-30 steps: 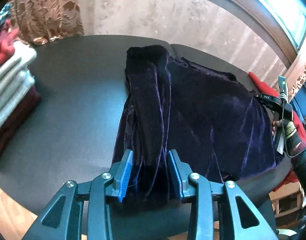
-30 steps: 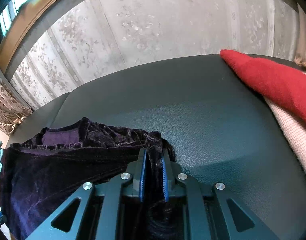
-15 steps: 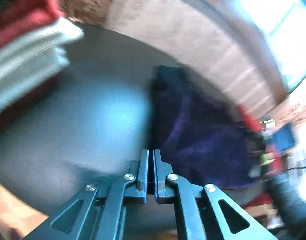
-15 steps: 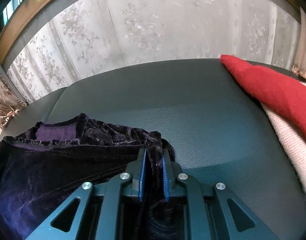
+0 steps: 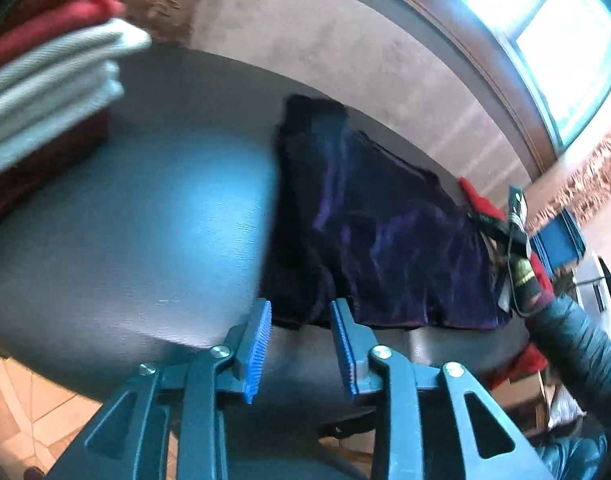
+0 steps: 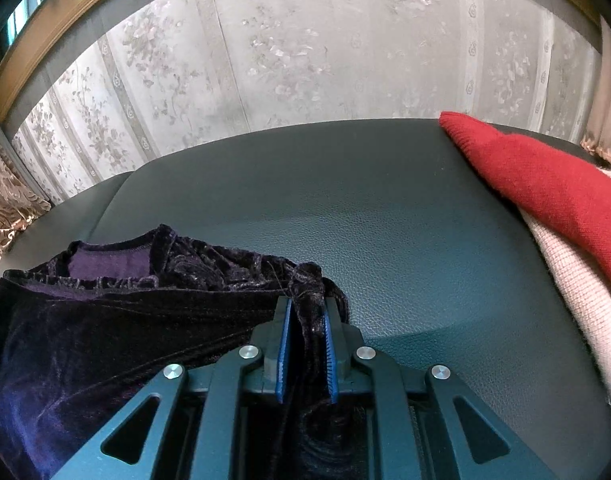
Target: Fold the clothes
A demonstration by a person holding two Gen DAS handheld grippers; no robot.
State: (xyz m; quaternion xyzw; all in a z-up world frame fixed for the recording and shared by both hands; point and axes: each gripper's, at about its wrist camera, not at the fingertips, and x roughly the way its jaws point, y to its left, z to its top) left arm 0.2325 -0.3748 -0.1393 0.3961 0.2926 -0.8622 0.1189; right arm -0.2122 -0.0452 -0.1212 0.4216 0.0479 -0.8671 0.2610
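Note:
A dark purple velvet garment [image 5: 377, 232] lies spread on the dark grey table [image 5: 145, 240]. My left gripper [image 5: 301, 312] is open and empty, just off the garment's near edge. In the right wrist view the same garment [image 6: 105, 320] lies to the left, and my right gripper [image 6: 307, 312] is shut on a bunched corner of it, low over the table [image 6: 385, 220]. My right gripper also shows at the garment's far right side in the left wrist view [image 5: 513, 236].
A stack of folded white and red clothes [image 5: 45, 80] stands at the left. A red knit [image 6: 545, 188] lies over a pale pink knit [image 6: 577, 280] at the right. A curtained wall and window run behind the table.
My left gripper was open around the garment's fold, shut half a second ago, and is now open again and back off the edge. My right gripper keeps its hold.

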